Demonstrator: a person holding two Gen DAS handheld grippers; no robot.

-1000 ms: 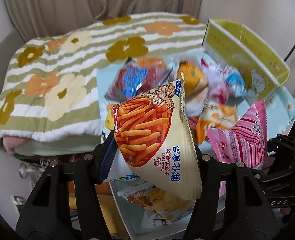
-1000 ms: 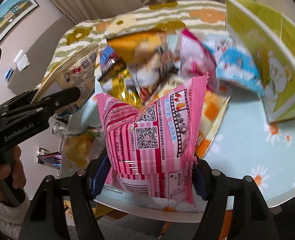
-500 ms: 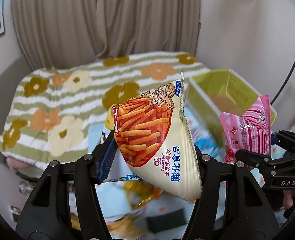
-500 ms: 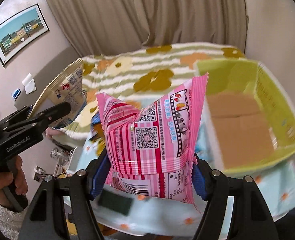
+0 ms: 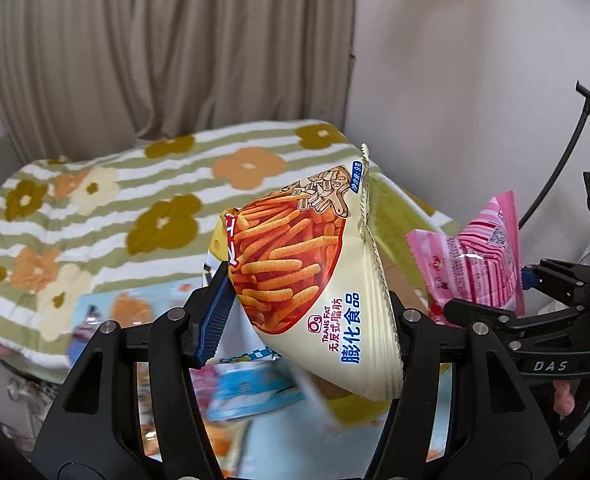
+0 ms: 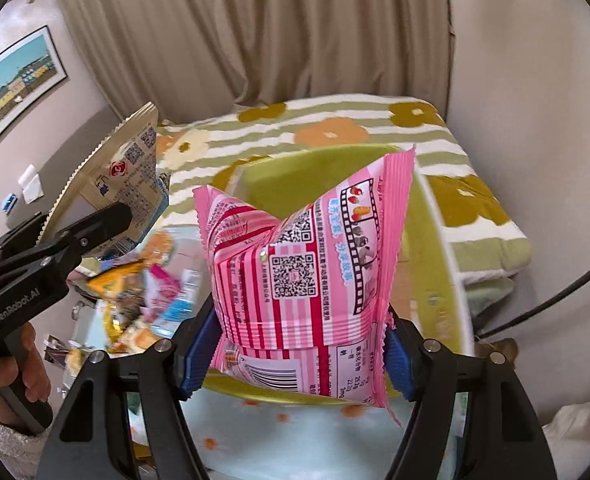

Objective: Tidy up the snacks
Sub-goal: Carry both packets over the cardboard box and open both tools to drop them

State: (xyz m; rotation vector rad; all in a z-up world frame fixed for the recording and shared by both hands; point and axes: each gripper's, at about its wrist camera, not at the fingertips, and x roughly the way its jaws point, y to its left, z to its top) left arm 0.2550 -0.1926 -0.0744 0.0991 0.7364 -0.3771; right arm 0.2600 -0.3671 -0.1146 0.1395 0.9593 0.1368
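Observation:
My left gripper [image 5: 307,312] is shut on a cream snack bag printed with orange sticks [image 5: 307,280] and holds it up in the air. My right gripper [image 6: 299,348] is shut on a pink striped snack bag [image 6: 307,280], raised in front of the open green box [image 6: 435,240]. The pink bag also shows in the left wrist view [image 5: 475,256], held by the right gripper at the right. The cream bag shows at the left of the right wrist view [image 6: 123,176]. Part of the green box [image 5: 399,216] shows behind the cream bag.
Several loose snack packets [image 6: 143,296] lie blurred on the light blue flowered table [image 6: 295,440]. A bed with a striped flowered blanket [image 5: 115,216] stands behind the table. Curtains and a wall are at the back. A black cable [image 5: 555,168] hangs at the right.
Both grippers have risen and tilted up with their bags. The view moved from the snack pile toward the green box, which now shows its open inside.

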